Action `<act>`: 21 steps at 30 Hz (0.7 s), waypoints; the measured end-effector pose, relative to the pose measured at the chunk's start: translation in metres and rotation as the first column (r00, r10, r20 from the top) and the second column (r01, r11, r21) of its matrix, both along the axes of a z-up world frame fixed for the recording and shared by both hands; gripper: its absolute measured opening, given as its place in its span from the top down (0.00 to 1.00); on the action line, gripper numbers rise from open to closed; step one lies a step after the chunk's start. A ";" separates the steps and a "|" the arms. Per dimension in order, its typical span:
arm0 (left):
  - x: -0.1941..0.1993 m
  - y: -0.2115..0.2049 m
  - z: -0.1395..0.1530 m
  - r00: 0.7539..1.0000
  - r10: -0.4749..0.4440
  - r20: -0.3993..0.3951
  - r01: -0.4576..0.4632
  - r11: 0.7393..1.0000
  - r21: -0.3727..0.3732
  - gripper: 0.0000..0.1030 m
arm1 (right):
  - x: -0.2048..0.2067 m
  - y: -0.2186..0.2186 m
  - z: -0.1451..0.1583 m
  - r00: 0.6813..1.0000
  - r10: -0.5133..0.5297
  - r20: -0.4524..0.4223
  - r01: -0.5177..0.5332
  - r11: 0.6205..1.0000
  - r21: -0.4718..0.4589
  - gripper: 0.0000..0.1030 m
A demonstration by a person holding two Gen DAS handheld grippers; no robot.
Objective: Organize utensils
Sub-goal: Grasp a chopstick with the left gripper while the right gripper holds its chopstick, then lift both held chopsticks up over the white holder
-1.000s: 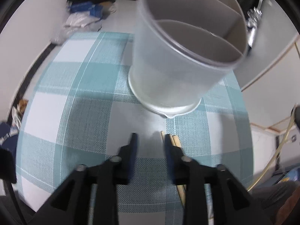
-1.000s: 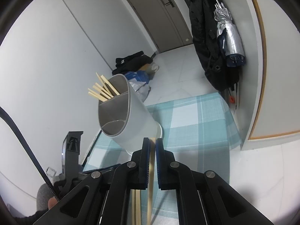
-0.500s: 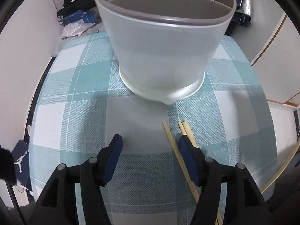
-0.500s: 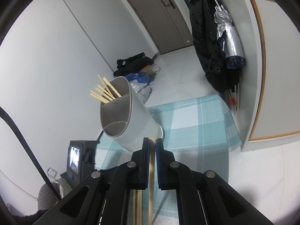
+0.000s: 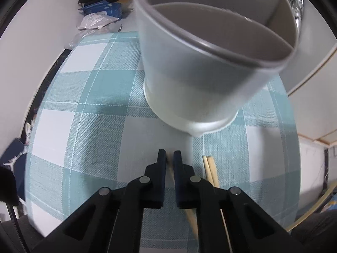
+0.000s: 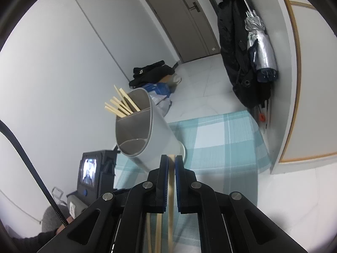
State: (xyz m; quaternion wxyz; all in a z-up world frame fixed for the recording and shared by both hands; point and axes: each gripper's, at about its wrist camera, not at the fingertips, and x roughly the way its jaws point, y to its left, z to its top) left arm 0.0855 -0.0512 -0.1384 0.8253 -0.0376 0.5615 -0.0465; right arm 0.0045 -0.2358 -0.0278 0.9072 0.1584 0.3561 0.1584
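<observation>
left tool (image 5: 170,158) newly around forward-pointing chopstick (image 5: 171,171)

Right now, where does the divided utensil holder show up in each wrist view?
Left wrist: the utensil holder fills the upper centre, looming above the left gripper.
Right wrist: it stands left of centre, holding chopsticks, beyond the right gripper.
Shared landmark: the teal checked tablecloth.

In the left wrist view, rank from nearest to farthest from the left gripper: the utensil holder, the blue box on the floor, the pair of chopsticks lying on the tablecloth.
1. pair of chopsticks, just right of the left gripper, on the tablecloth.
2. utensil holder, ahead, standing mid-table.
3. blue box, upper left, on the floor beyond the table.
</observation>
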 end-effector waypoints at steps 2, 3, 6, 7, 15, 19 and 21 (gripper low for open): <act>-0.001 0.009 0.001 1.000 0.012 0.020 -0.012 1.000 -0.011 0.99 | -0.001 0.002 0.000 1.000 0.000 0.008 0.000 1.000 -0.018 0.95; -0.001 0.014 0.003 0.999 0.015 0.036 -0.014 1.000 -0.019 0.99 | -0.002 0.002 0.000 1.000 0.000 0.009 0.000 1.000 -0.022 0.95; -0.005 0.023 0.015 0.995 0.022 0.098 -0.016 0.998 -0.060 0.99 | -0.003 0.004 0.000 1.000 -0.003 0.012 0.003 0.999 -0.035 0.95; -0.006 0.026 0.020 0.993 0.024 0.117 -0.016 0.997 -0.071 0.99 | -0.003 0.004 0.000 1.000 -0.006 0.015 0.006 0.999 -0.039 0.95; -0.024 0.051 0.086 0.928 0.047 0.370 0.017 0.986 -0.168 0.99 | -0.007 0.016 0.006 0.998 0.008 0.060 -0.003 0.997 -0.078 0.95; -0.047 0.047 0.112 0.886 0.029 0.463 0.060 0.982 -0.177 0.99 | -0.015 0.027 0.015 0.991 0.037 0.130 -0.022 0.993 -0.114 0.95; -0.057 0.044 0.116 0.868 0.012 0.497 0.079 0.984 -0.161 0.99 | -0.019 0.033 0.019 0.986 0.051 0.159 -0.030 0.991 -0.133 0.95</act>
